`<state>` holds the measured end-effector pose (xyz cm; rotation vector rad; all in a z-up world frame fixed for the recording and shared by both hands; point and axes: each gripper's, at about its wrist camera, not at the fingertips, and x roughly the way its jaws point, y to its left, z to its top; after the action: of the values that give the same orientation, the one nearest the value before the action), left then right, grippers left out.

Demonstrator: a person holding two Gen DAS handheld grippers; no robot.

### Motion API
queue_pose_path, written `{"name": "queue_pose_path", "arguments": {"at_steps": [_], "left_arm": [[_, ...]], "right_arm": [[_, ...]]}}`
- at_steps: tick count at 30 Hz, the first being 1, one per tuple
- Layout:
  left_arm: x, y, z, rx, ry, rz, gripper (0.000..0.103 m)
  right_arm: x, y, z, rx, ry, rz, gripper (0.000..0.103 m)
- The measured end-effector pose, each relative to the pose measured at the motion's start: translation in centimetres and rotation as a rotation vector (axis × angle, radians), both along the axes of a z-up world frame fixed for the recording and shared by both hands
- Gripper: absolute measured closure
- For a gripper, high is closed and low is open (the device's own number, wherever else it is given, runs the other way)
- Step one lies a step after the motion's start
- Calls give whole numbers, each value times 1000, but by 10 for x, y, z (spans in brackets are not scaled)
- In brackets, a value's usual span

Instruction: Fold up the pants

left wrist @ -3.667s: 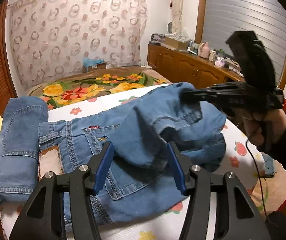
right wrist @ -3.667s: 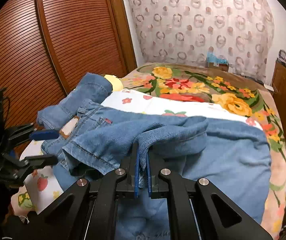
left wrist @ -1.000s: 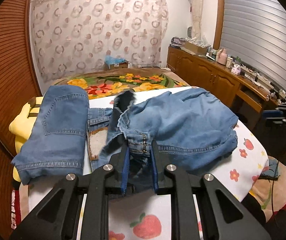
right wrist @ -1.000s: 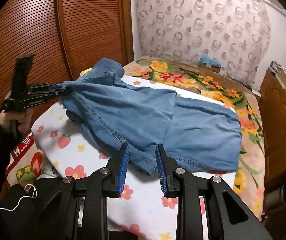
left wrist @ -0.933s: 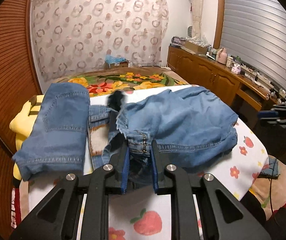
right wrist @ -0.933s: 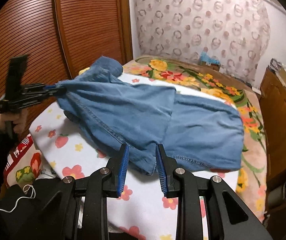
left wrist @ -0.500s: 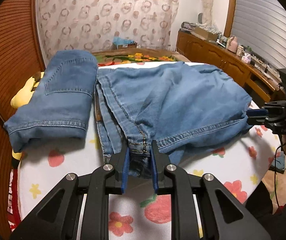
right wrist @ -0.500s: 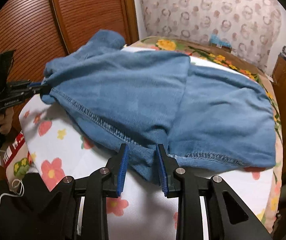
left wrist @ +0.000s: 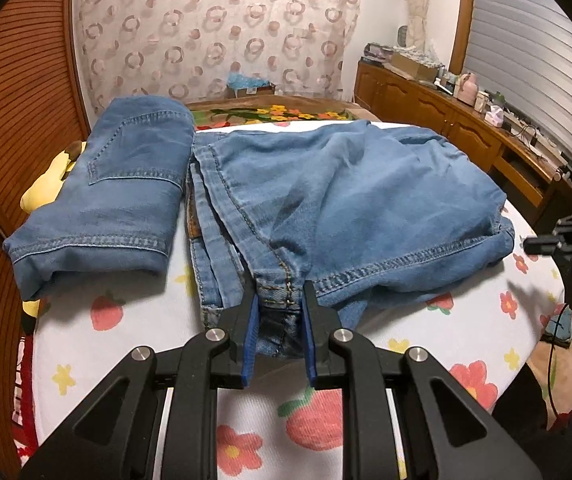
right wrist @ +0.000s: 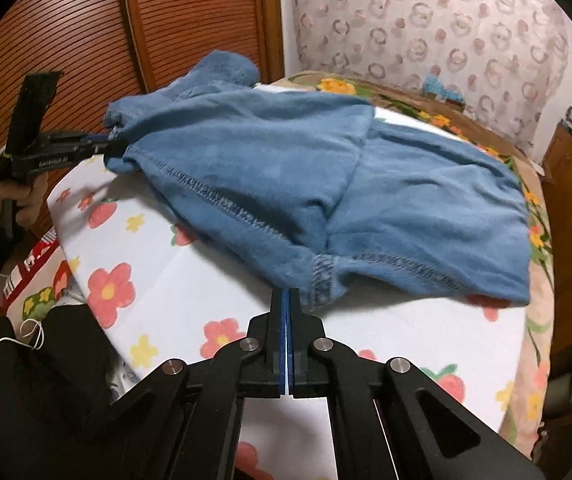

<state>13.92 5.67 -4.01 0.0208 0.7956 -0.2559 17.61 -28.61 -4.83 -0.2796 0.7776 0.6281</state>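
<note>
- Your left gripper (left wrist: pixel 278 304) holds the pants (left wrist: pixel 346 200) by a stitched hem corner; its blue-padded fingers (left wrist: pixel 249 332) are clamped on the denim at the near edge of the bed (left wrist: pixel 134 344).
- Your right gripper (right wrist: pixel 287 308) has its fingers pressed flat together with no cloth between them; the nearest hem of the pants (right wrist: pixel 318 184) lies just beyond and to the right of the tips.
- The pants lie doubled over on the flower-print sheet (right wrist: pixel 190 280), spread across the middle of the bed.
- A second folded denim garment (left wrist: pixel 114 192) rests just left of the pants, partly over a yellow pillow (left wrist: pixel 48 184).
- Your left hand (right wrist: pixel 14 200) grips the left gripper's handle.
</note>
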Motion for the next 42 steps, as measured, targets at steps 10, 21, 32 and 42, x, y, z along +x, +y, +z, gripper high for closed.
{"name": "queue_pose_path", "arguments": {"at_steps": [10, 21, 32, 42], "left_arm": [[3, -7, -10, 10, 25, -21, 83], [4, -9, -11, 3, 19, -8, 83], [-11, -2, 9, -13, -33, -4, 72], [39, 18, 39, 39, -104, 45, 48]], "right_arm": [[29, 20, -12, 38, -17, -12, 59], [13, 13, -26, -21, 10, 27, 102], [-3, -2, -16, 81, 30, 3, 98], [39, -23, 2, 155, -51, -82, 70]]}}
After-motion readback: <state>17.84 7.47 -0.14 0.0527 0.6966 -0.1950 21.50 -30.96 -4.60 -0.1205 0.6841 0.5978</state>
